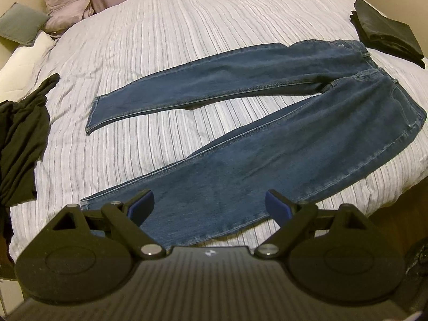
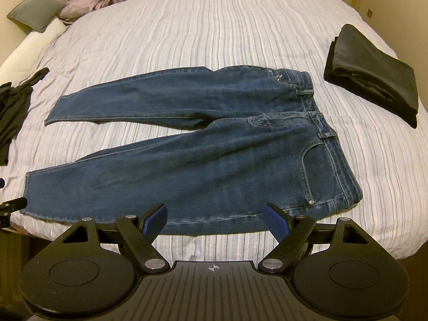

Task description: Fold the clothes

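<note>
The blue jeans [image 2: 187,144] are lying flat across the striped bed [image 2: 187,26], legs spread apart, waistband toward the folded black garment [image 2: 374,72]. The left tool [image 1: 210,204] and right tool [image 2: 215,218] are both hovering released over the near leg, gripping nothing.

The left gripper [image 1: 210,204] hides the hem of the near leg of the jeans [image 1: 240,144] behind its left finger and body, so that cuff's edge cannot be traced. Far left of both grippers, the loose black garment [image 1: 21,139] runs off the picture's edge, and in the right wrist view only a strip of it [image 2: 13,112] shows. Beyond the right gripper [image 2: 215,219], the small mark by the jeans' [image 2: 187,155] waistband is too small to read.
</note>
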The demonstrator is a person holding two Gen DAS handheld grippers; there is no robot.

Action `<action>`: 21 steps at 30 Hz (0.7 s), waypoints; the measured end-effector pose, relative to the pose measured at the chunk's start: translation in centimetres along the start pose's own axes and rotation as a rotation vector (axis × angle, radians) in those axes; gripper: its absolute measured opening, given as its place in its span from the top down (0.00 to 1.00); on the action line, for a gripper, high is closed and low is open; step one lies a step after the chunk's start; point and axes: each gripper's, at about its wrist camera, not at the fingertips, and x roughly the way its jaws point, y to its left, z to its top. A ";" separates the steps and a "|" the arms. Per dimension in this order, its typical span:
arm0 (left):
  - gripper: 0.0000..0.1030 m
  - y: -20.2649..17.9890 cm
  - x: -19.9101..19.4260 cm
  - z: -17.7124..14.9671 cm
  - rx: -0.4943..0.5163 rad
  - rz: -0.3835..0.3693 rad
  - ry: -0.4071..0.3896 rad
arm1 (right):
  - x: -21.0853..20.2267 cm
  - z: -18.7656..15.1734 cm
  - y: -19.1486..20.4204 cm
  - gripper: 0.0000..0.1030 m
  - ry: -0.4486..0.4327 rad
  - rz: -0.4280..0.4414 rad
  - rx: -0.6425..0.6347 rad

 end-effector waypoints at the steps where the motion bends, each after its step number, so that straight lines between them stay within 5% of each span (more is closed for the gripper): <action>1: 0.15 0.0 0.0 0.0 -0.001 0.000 0.001 | 0.0 0.0 0.0 0.21 0.001 0.000 0.000; 16: 0.15 -0.1 0.3 -0.4 0.011 -0.004 0.005 | 0.4 -0.3 0.1 0.21 0.017 -0.001 -0.009; 21: 0.15 0.0 0.6 -2.6 0.130 0.049 -0.016 | 0.8 -1.3 -0.5 0.21 0.016 -0.032 -0.087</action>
